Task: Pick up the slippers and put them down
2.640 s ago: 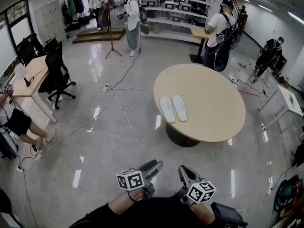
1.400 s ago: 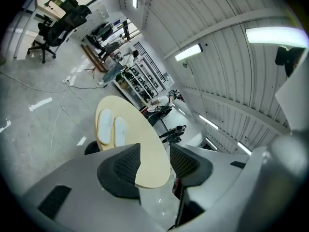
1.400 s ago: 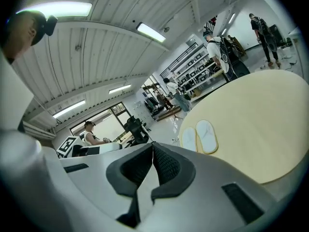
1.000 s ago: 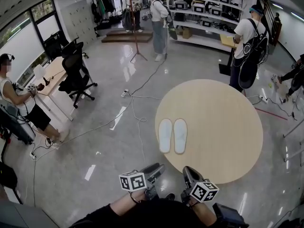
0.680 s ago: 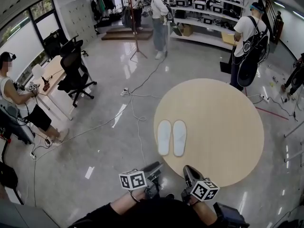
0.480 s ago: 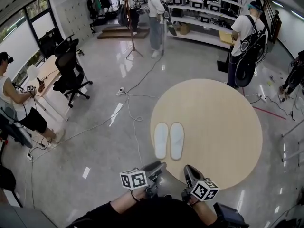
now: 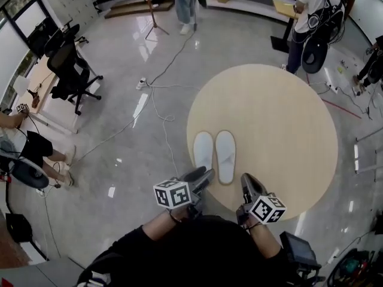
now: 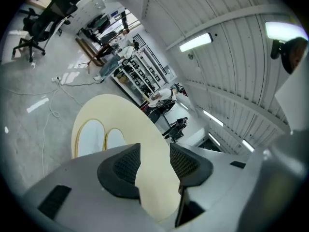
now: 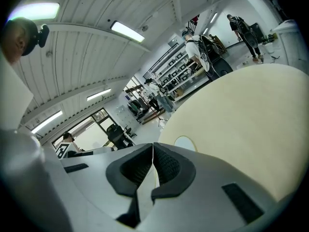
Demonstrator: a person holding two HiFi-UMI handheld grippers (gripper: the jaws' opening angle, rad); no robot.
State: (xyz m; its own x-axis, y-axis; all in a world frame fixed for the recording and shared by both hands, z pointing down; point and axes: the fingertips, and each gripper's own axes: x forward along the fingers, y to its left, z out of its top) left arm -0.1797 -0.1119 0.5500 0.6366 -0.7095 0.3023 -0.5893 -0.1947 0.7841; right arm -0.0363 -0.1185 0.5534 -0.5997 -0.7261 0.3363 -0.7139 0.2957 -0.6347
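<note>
Two slippers [image 7: 225, 155] parallel, long axes fwd-back, on table [image 7: 281, 130].

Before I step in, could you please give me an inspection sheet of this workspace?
Surface: round pale wooden table, otherwise bare.
Job's things: pair of white flat slippers, side by side by the near edge.
Clutter: nothing seen.
Tongs: left tongs open, empty; right tongs shut, empty.
Cables: white cable across the glossy grey floor, left of the table.
Surroundings: black office chair far left; person standing beyond the table.
</note>
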